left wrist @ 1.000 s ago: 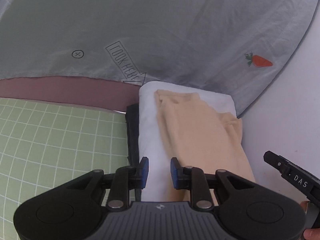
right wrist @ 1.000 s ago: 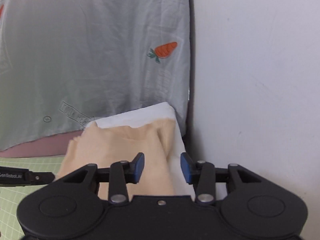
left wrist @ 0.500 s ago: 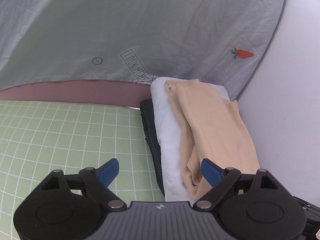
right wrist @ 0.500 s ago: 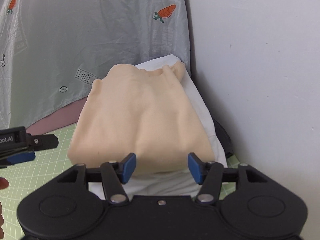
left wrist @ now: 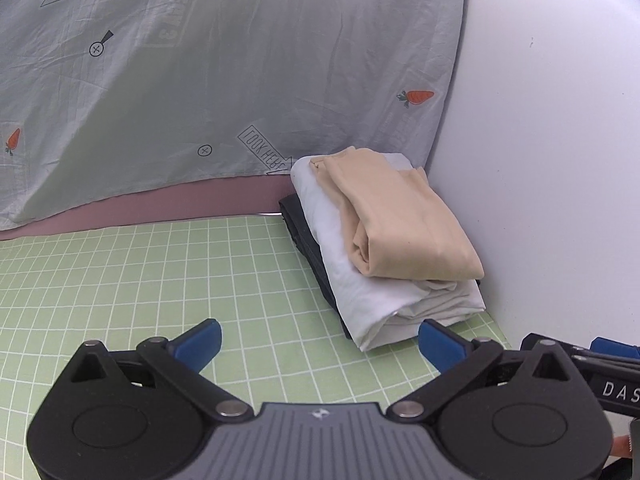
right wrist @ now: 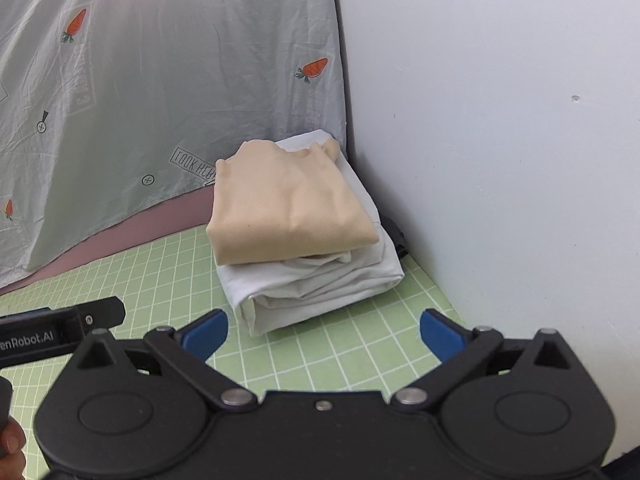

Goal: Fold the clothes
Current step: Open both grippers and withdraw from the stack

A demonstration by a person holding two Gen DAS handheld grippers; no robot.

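A folded beige garment [left wrist: 404,224] lies on top of a folded white garment [left wrist: 360,280], which rests on a dark folded piece [left wrist: 306,236], the stack sitting on the green gridded worktop [left wrist: 160,280] in the corner by the white wall [left wrist: 540,160] and the grey carrot-print sheet [left wrist: 240,60]. The left claw [left wrist: 320,340] is spread wide and empty, the stack just ahead and to its right. The right claw [right wrist: 324,330] is likewise wide apart and empty, the stack directly ahead, not touched.
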